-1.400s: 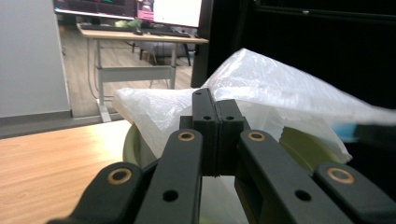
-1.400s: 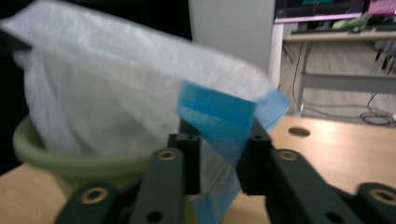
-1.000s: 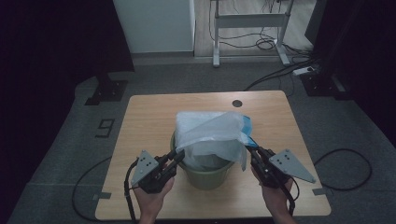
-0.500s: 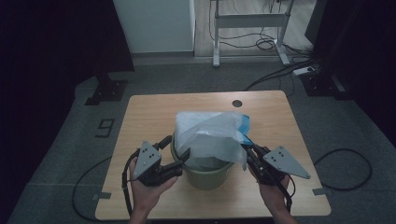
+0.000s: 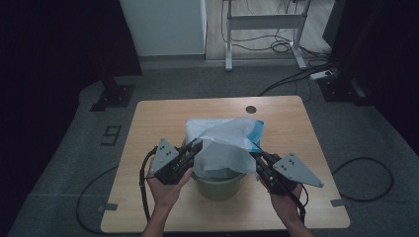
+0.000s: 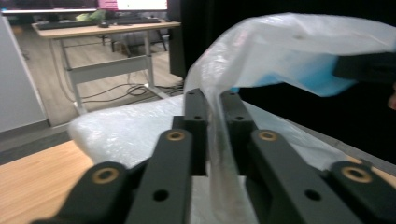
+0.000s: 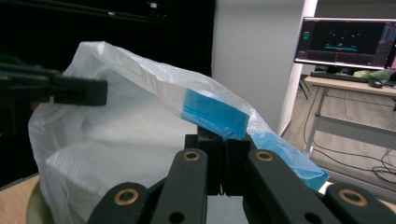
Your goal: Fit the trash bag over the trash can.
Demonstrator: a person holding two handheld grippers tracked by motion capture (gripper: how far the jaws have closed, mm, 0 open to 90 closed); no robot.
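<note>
A white plastic bag (image 5: pixel 225 143) with a blue band sits in a green bucket (image 5: pixel 217 186) on the wooden table (image 5: pixel 158 118), its top pulled up and spread. My left gripper (image 5: pixel 197 144) is at the bag's left edge. Its jaws have just been closing, and in the left gripper view they (image 6: pixel 215 100) pinch the thin film (image 6: pixel 289 51). My right gripper (image 5: pixel 254 155) holds the bag's right edge. In the right gripper view it (image 7: pixel 223 140) is shut on the blue band (image 7: pixel 212 112), with the white bag (image 7: pixel 116 121) stretched beyond.
A round cable hole (image 5: pixel 251 109) lies near the table's far edge. Cables (image 5: pixel 291 44) and a desk frame (image 5: pixel 230 34) are on the floor behind, beside a white cabinet (image 5: pixel 163 24). The bucket stands close to the table's near edge.
My left gripper opened wide beside the bucket, rose a little toward the bag's edge, and has closed on the film. The right gripper has kept its hold and its place.
</note>
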